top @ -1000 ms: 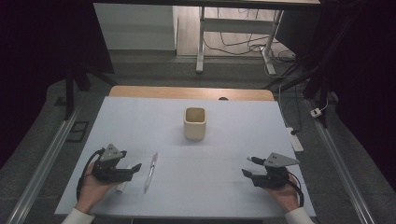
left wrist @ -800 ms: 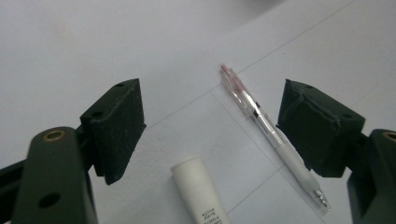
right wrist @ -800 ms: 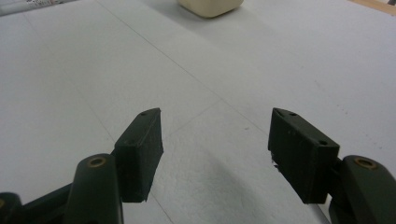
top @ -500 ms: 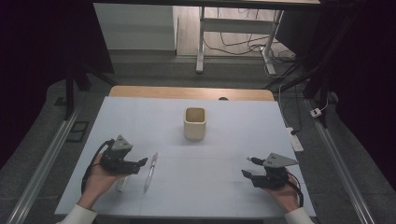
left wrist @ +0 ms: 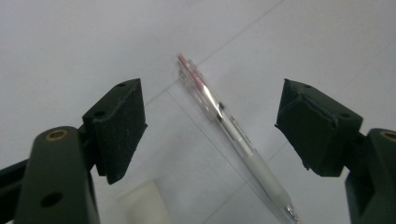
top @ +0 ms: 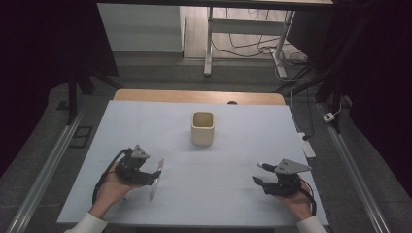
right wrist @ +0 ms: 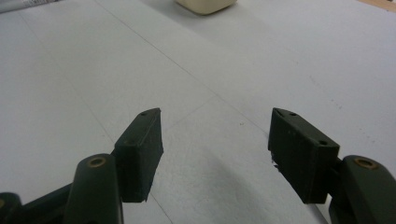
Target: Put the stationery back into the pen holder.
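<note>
A clear pen (top: 155, 179) with a reddish end lies on the white table sheet (top: 223, 165) at the front left. My left gripper (top: 154, 174) hovers right at it, open, and the pen (left wrist: 233, 135) runs between the two jaws without touching either. A small white block (left wrist: 142, 205) lies just below the left jaw. A cream square cup (top: 202, 128) stands upright at the table's middle, empty as far as I can see. My right gripper (top: 256, 180) rests low at the front right, open, nothing between its jaws; the cup's base (right wrist: 205, 5) is far ahead of it.
The wooden table edge (top: 199, 96) runs along the back. A metal rail (top: 41, 179) flanks the left side and another (top: 354, 165) the right. Desk legs and cables (top: 252, 43) stand on the floor beyond.
My left gripper has moved forward and right, from beside the pen to straddling it. The right gripper has stayed put.
</note>
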`<state>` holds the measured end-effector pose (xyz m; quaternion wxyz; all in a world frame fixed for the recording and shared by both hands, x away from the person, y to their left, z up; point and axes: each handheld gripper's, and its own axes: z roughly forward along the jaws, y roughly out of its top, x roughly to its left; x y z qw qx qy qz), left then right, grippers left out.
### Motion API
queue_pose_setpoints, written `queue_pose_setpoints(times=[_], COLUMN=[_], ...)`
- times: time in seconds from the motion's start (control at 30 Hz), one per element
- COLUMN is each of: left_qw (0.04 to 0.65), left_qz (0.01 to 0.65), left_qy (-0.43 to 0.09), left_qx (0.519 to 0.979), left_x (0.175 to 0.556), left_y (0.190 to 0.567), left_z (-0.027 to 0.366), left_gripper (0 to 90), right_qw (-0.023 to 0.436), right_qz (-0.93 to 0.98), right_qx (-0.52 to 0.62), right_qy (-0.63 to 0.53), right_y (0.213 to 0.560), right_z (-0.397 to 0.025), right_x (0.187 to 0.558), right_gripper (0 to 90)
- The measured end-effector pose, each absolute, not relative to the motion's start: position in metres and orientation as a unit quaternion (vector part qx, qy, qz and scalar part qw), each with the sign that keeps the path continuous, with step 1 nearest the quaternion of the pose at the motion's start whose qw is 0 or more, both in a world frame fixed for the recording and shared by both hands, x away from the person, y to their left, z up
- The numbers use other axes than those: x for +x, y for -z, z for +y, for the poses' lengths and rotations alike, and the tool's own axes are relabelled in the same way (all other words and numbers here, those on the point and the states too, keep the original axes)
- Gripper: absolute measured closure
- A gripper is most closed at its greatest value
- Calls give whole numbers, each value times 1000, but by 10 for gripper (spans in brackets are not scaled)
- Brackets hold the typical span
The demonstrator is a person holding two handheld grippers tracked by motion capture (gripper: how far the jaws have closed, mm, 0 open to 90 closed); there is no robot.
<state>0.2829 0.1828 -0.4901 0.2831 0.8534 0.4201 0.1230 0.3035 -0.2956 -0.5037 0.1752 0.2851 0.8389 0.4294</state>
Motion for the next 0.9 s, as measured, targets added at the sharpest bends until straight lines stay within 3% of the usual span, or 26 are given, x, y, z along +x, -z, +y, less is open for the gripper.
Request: queue_pose_setpoints(times=[0.33,0.9], left_qw=[269,257], left_qz=[417,406], left_qy=[-96,-84], left_qx=[863,873], left_x=[283,271], left_y=[501,511], left_z=[177,174], left_gripper=[244,327], right_qw=[176,182], right_qz=[840,842], right_qx=[287,281], right_qy=[-425,-423], right_y=[504,505], right_z=[-296,-295], right_x=[304,303], right_gripper=[346,353])
